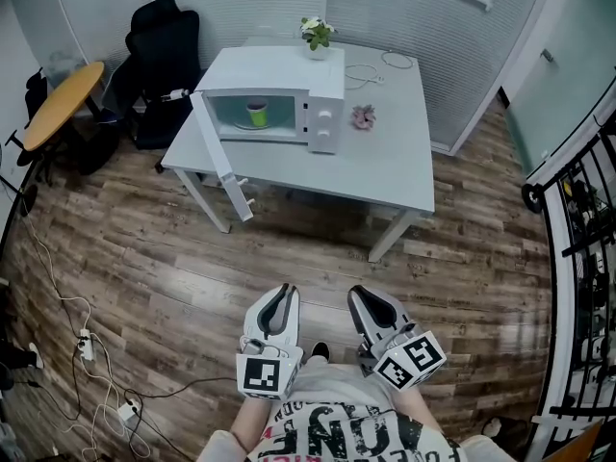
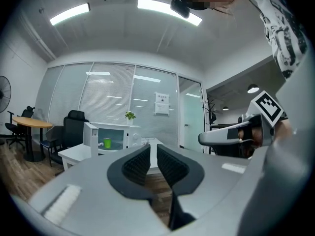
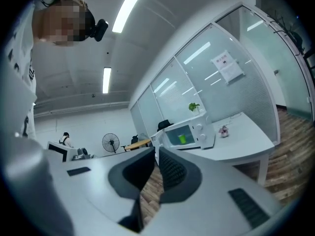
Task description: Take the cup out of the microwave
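Inside the open microwave (image 1: 289, 70), the green cup (image 1: 257, 114) is seen; left tongs (image 1: 281, 293) are held barely parted, right tongs (image 1: 363, 296) closed, both empty.

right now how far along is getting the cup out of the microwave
Done: the microwave door already hangs open. In hand: nothing; the left tool and right tool are both empty, held close to the person's body, far short of the table. Still to do: approach, grasp the green cup standing inside the microwave, and lift it out.
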Available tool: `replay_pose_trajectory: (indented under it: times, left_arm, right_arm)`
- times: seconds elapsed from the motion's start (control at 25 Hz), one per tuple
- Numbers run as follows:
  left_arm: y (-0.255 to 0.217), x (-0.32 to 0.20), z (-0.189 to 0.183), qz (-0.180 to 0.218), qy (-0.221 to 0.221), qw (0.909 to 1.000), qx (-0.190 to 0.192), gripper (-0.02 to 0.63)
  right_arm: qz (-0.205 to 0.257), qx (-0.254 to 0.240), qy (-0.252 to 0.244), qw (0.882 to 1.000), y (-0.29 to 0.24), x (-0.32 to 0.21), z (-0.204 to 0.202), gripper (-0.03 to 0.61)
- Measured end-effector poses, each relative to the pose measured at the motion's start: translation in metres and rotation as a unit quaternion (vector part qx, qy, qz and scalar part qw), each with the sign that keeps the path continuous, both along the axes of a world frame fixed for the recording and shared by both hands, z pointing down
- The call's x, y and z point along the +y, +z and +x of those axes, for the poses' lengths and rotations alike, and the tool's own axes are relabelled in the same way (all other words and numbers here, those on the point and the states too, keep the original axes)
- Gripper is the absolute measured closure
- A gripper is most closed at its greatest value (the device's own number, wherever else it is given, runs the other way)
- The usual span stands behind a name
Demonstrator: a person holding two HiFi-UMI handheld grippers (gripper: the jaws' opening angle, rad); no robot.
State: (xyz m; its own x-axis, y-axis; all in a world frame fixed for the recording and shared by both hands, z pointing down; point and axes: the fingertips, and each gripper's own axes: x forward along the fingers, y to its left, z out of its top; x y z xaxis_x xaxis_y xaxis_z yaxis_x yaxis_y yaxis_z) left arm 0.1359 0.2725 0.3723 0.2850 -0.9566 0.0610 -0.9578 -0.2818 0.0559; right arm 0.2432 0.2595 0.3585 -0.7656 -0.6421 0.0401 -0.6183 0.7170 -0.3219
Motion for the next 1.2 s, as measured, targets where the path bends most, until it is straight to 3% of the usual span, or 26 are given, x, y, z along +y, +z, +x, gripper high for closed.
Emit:
replay_pose_trajectory:
  times: [0.12, 0.72, 1.2]
  left_arm:
    - [0.001, 0.003, 0.001, 0.009, 0.001, 0.9999, -0.005, 0.551]
    - [0.007, 0.017, 0.018, -0.021, -0.009, 0.9997, 0.005, 0.551]
    - [0.016, -0.011, 0.006, -0.034, -0.008, 0.9993, 0.014, 0.551]
  right_arm:
    - [0.0, 0.003, -0.005, 1.0, 0.002, 0.004, 0.001, 0.554]
    - [-0.017, 0.001, -0.006, 1.0, 0.012, 0.018, 0.019, 0.554]
    - [-0.036, 0.003, -0.009, 0.999, 0.025, -0.01, 0.006, 0.554]
